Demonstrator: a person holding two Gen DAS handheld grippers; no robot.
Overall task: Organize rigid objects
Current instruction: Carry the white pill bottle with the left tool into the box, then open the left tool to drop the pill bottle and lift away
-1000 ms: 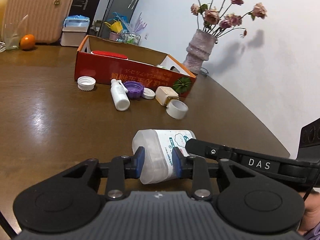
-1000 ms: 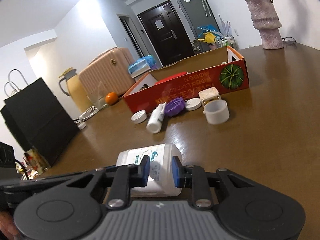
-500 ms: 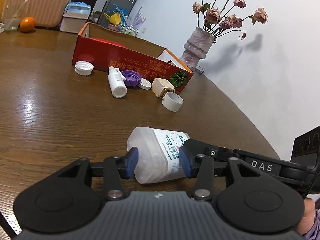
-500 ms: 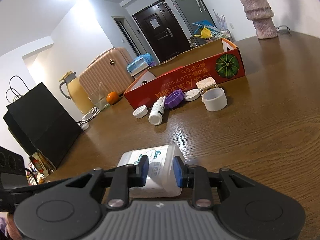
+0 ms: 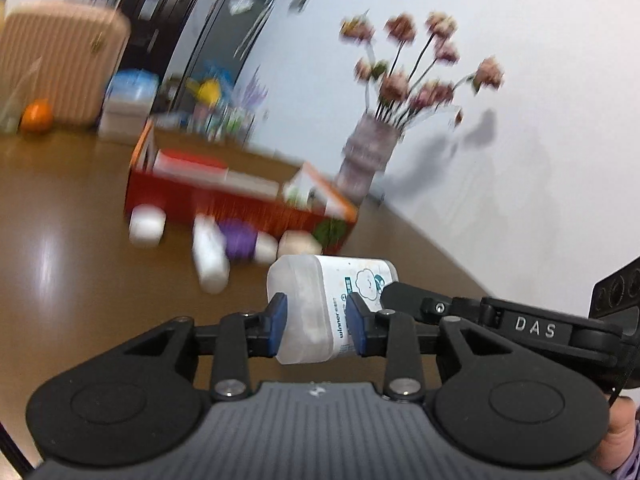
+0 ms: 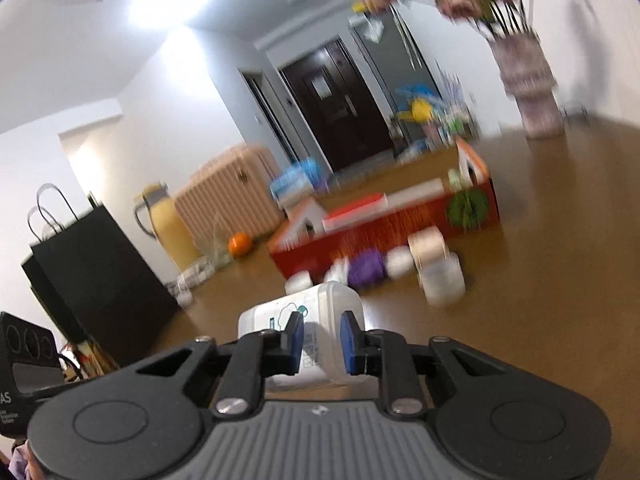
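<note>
A white plastic jar (image 5: pixel 316 308) with a cloud label lies sideways, held between both grippers above the brown table (image 5: pixel 80 280). My left gripper (image 5: pixel 316 324) is shut on its translucent end. My right gripper (image 6: pixel 320 338) is shut on the other end of the jar (image 6: pixel 312 316). The right gripper's arm reaches the jar from the right in the left wrist view. Ahead stands an open red cardboard box (image 5: pixel 240 200), also in the right wrist view (image 6: pixel 380 232). Both views are blurred by motion.
In front of the box lie a white bottle (image 5: pixel 210 260), a purple lid (image 5: pixel 238 240), white caps (image 5: pixel 146 224) and a white cup (image 6: pixel 442 282). A flower vase (image 5: pixel 364 160) stands behind the box. A black paper bag (image 6: pixel 96 276), an orange (image 6: pixel 240 243) and a suitcase (image 6: pixel 228 196) are at left.
My left gripper has closed on the jar again after opening. Both grippers have lifted the jar off the table and carried it toward the red box.
</note>
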